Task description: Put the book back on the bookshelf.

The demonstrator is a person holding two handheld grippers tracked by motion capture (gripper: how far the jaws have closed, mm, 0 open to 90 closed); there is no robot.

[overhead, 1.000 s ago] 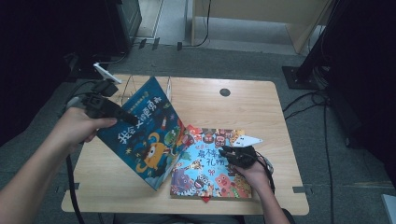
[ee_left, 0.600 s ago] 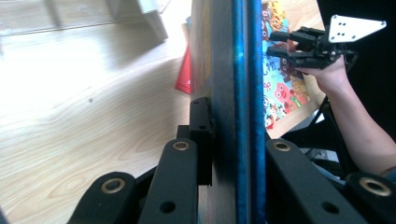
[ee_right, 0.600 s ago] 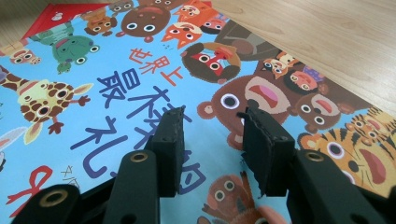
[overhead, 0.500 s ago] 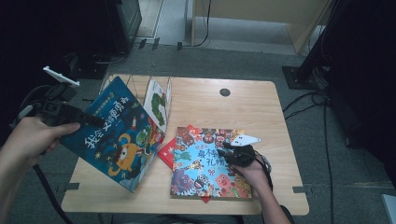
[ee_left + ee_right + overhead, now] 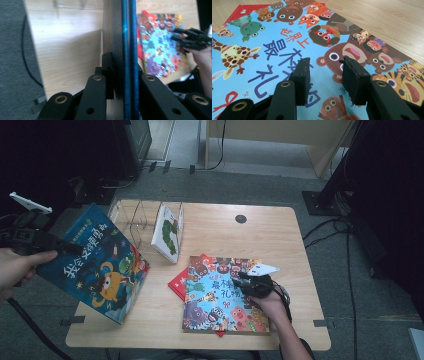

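left gripper clamps blue book, cover unseen edge-on | right gripper parted, holding nothing

Both forearms come in bare, no sleeves. The left gripper is black, a white three-cornered plate on top, a dark cable trailing below. The right gripper matches: black body, pale plate, thin black cables looping by the wrist. Up close, black jaw links carry brass-ringed pivots and ridged rubbery pads
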